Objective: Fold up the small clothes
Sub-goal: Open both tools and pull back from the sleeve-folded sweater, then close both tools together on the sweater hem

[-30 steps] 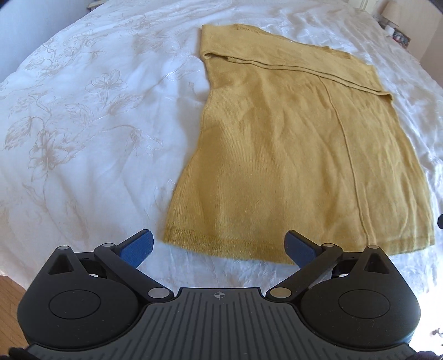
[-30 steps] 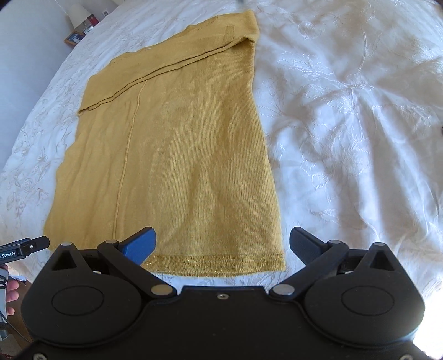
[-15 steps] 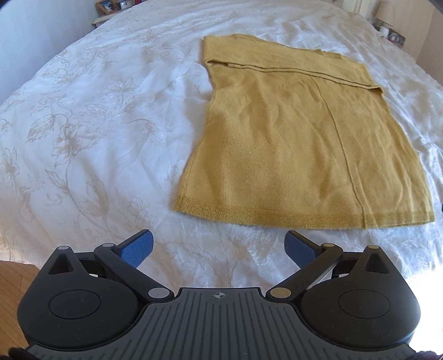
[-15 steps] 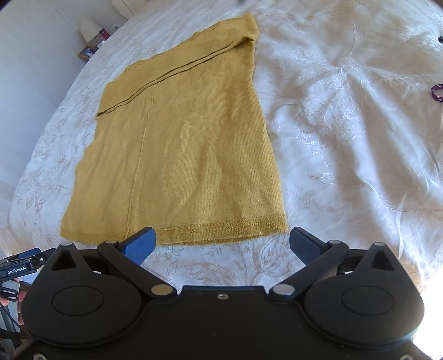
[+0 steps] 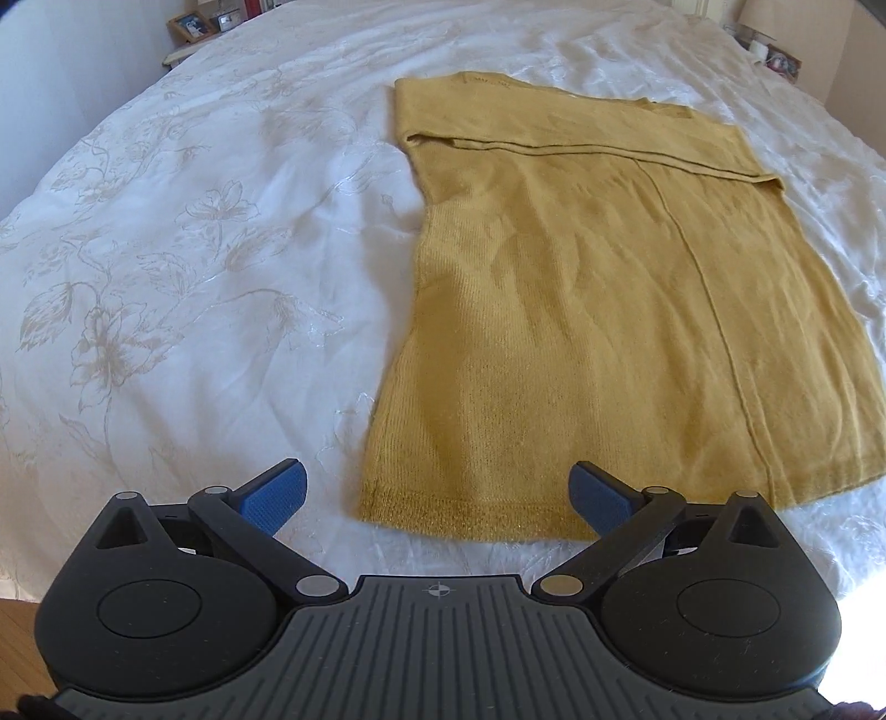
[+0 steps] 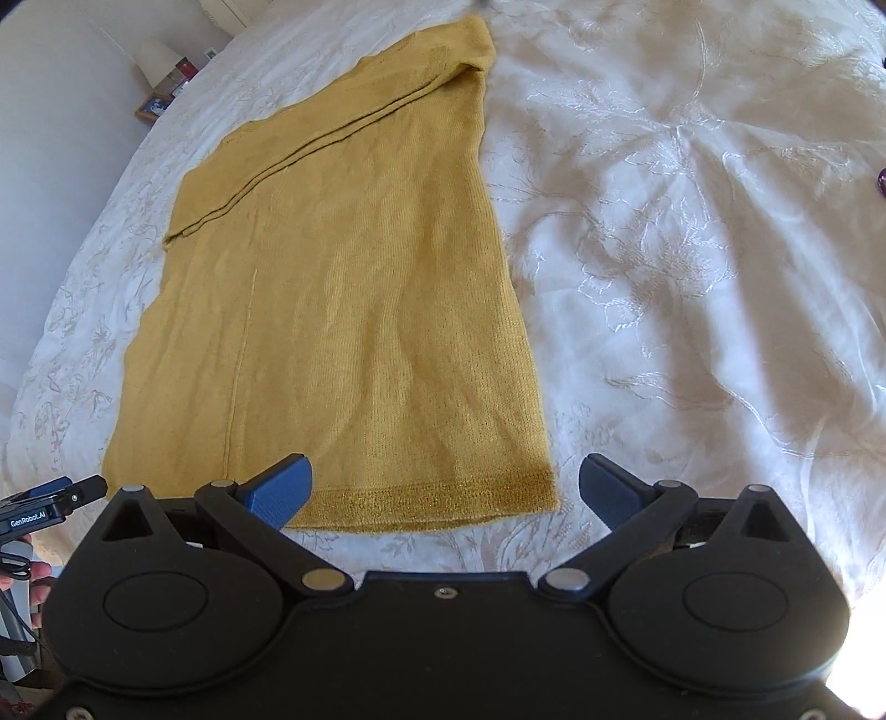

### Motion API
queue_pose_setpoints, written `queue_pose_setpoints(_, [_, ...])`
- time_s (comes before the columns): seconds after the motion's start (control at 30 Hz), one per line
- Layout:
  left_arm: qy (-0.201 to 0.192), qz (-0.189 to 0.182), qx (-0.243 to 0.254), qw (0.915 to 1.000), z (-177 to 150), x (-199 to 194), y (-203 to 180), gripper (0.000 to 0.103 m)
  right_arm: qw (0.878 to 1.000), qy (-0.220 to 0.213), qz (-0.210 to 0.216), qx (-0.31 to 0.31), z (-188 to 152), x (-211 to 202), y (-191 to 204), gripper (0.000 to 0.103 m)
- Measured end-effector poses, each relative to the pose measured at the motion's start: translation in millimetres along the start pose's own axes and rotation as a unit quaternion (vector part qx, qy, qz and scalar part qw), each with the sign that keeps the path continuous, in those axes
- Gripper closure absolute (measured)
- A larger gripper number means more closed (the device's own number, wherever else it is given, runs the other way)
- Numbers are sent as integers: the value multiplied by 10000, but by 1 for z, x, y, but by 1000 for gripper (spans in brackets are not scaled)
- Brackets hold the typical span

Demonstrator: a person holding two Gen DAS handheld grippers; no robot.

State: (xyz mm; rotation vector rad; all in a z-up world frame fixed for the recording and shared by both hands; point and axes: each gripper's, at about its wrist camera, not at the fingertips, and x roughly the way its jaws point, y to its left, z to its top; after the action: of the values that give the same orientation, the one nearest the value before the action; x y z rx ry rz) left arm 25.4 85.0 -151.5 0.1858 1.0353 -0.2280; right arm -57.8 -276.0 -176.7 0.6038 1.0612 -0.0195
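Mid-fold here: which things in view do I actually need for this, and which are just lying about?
For the job:
- mustard-yellow knit top, flat on the white embroidered bedspread
- left claw, open
- right claw, open

Lying about:
- framed photo beside the bed
- small purple object, at the frame edge, unidentifiable

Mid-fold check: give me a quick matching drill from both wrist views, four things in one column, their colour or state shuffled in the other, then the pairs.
Things:
1. yellow knit top
2. bedspread
3. left gripper
4. ribbed hem

States:
A. white with a pale floral pattern
B. open, holding nothing, just short of the garment's near edge
C. spread flat, far end folded over
D. nearest edge of the garment, running between the right gripper's fingers

Pairs: 1-C, 2-A, 3-B, 4-D
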Motion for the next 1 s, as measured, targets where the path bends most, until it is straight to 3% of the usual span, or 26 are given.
queue_pose_setpoints(0.2, [148,-6,5,9999,13,23,3,0,9998,185,-39,16,11,20,5,1])
queue_pose_setpoints(0.5, [467,-298,5,9985,14,51,14,0,9984,525,-206,96,17,46,7,0])
queue_pose_setpoints(1.0, [607,-338,-104,9975,11,65,16,0,9981,556,-268,11,15,56,9,0])
